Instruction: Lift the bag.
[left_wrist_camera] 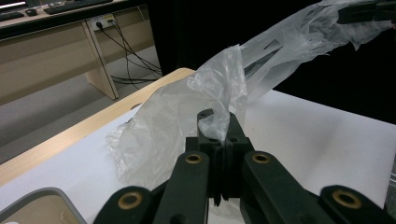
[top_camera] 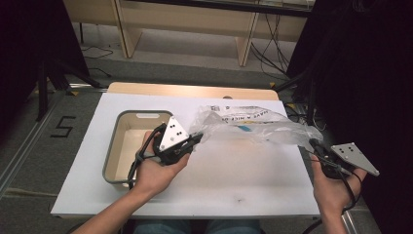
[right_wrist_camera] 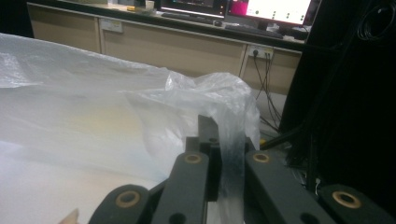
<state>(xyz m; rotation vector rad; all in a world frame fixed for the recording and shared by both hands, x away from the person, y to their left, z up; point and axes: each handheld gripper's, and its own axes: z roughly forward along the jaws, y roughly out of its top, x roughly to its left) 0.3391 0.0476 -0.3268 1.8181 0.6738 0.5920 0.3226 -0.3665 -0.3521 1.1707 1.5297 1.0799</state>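
Observation:
A clear plastic bag (top_camera: pixel 248 126) with printed lettering stretches across the white table (top_camera: pixel 234 180) between both hands. My left gripper (top_camera: pixel 198 138) is shut on the bag's left end, just right of the tray. In the left gripper view the film (left_wrist_camera: pixel 187 116) bunches between the closed jaws and rises toward the far gripper. My right gripper (top_camera: pixel 314 145) is shut on the bag's right end, past the table's right edge. The right gripper view has a strip of bag (right_wrist_camera: pixel 231 158) pinched between its jaws, the rest billowing to the left.
A grey-rimmed tray (top_camera: pixel 111 146) with a pale inside stands on the table's left half, under my left hand. Beyond the table lie carpet, wooden desk legs (top_camera: pixel 127 34) and cables. Black curtain hangs at the right.

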